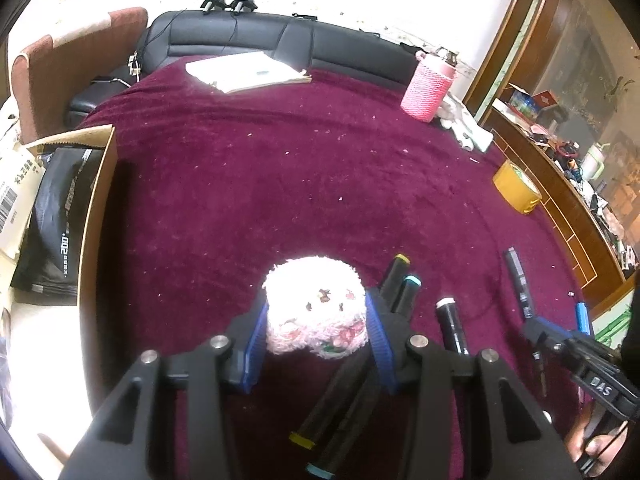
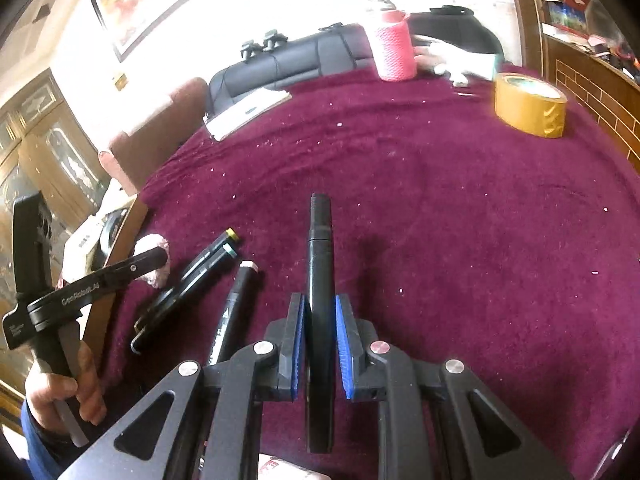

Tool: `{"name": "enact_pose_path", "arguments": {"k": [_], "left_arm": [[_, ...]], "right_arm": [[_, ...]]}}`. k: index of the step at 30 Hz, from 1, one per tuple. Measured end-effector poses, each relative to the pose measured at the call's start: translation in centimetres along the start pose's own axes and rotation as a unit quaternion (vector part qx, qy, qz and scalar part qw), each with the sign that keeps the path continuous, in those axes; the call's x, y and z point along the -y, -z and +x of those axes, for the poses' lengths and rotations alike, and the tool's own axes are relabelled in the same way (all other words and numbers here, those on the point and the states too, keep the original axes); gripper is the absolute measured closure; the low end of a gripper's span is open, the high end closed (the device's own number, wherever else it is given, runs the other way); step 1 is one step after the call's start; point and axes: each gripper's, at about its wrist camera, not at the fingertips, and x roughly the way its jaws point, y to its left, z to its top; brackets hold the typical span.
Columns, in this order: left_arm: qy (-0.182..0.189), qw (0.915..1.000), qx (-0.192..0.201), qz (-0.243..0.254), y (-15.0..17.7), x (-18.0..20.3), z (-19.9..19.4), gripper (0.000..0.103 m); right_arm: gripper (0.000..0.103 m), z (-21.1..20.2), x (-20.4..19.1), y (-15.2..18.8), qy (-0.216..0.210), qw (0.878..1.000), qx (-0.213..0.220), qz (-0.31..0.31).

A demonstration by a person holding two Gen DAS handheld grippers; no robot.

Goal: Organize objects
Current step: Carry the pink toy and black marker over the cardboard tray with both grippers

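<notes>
so far little looks sorted: left gripper (image 1: 316, 326) clamps the fluffy pouch (image 1: 316, 312), right gripper (image 2: 320, 330) pinches a black marker (image 2: 319, 280); three markers (image 2: 208, 268) lie loose, centre-left.

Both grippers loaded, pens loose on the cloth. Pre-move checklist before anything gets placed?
1. Right gripper shut on the black marker: ok, it sits straight between the blue pads.
2. Left gripper holding the fluffy pouch: ok, fingers flank both sides.
3. Pouch mouth open to take a marker: cannot tell.
4. Loose pens clear of the left fingers: not ok, two lie right against the right-hand one.
5. Cardboard box reachable on the left: ok, open.
6. Tape roll out of the way: ok, far off.
</notes>
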Motion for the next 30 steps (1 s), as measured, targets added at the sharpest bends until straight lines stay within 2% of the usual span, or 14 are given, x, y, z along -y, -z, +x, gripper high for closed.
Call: {"name": "enact_pose_path", "arguments": {"k": [5, 11, 16, 23, 26, 30], "left_arm": [[0.016, 0.9997, 0.016, -0.003, -0.1, 0.4, -1.2, 0.059], [0.037, 0.9979, 0.052, -0.004, 0.1, 0.3, -5.8, 0.058], [0.037, 0.9970, 0.066, -0.013, 1.0, -1.6, -9.3, 0.058], [0.023, 0.9942, 0.094, -0.046, 2.9, -7.1, -15.5, 0.058], [0.017, 0.9928, 0.097, -0.069, 4.0, -10.5, -18.2, 0.058], [-0.011, 0.9908, 0.089, -0.101, 4.9, -15.4, -20.9, 0.058]], "right_arm": [[0.087, -1.7, -1.1, -0.2, -0.025, 0.999, 0.011, 0.020], [0.086, -4.1, -5.1, -0.6, -0.062, 0.998, 0.012, 0.000], [0.086, -3.4, -9.0, -0.8, -0.110, 0.994, -0.019, -0.017], [0.086, -1.0, -15.9, 0.0, -0.179, 0.979, -0.087, -0.053], [0.086, 0.0, -19.3, 0.8, -0.198, 0.971, -0.111, -0.078], [0.086, 1.8, -23.1, 2.0, -0.217, 0.961, -0.140, -0.102]]}}
